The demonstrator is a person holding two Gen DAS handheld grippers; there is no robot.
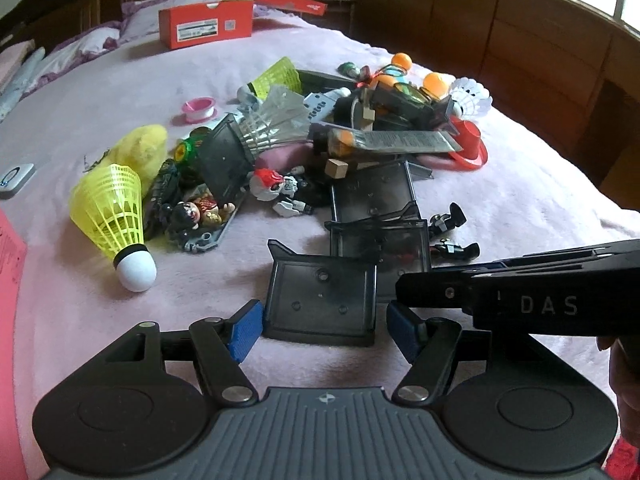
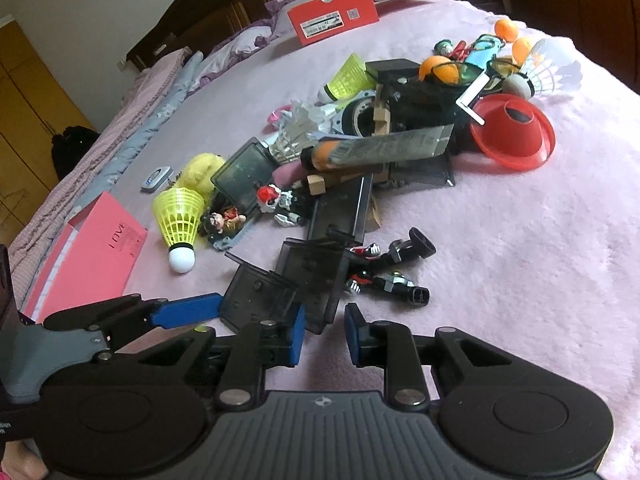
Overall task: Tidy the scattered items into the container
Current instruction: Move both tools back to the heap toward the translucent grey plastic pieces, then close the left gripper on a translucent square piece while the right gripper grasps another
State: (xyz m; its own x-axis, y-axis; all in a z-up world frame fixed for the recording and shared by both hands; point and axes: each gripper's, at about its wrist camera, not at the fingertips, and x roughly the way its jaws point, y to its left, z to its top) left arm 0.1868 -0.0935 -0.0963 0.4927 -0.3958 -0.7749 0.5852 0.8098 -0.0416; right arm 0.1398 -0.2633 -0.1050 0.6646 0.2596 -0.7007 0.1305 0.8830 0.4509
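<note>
Left gripper [image 1: 320, 326], lower centre of its view, jaws wide around a dark plastic tray [image 1: 320, 300], pads not pressing (gaps both sides). Right gripper [image 2: 325, 334], lower centre, jaws narrow, nothing between. Red shoebox [image 2: 332, 20] upper centre, behind the toy pile [image 2: 360, 152].

We find the left gripper [image 1: 322, 330] angled downward with its blue pads [image 1: 243, 330] set wide apart and nothing pressed between them. The right gripper [image 2: 325, 334] is likewise angled downward, its blue pads [image 2: 297, 335] closer together yet still parted, with no contact on either pad. In the left wrist view the right gripper's black body crosses in from the right edge just beside the left one, and part of a hand [image 1: 624, 384] shows at that edge.
</note>
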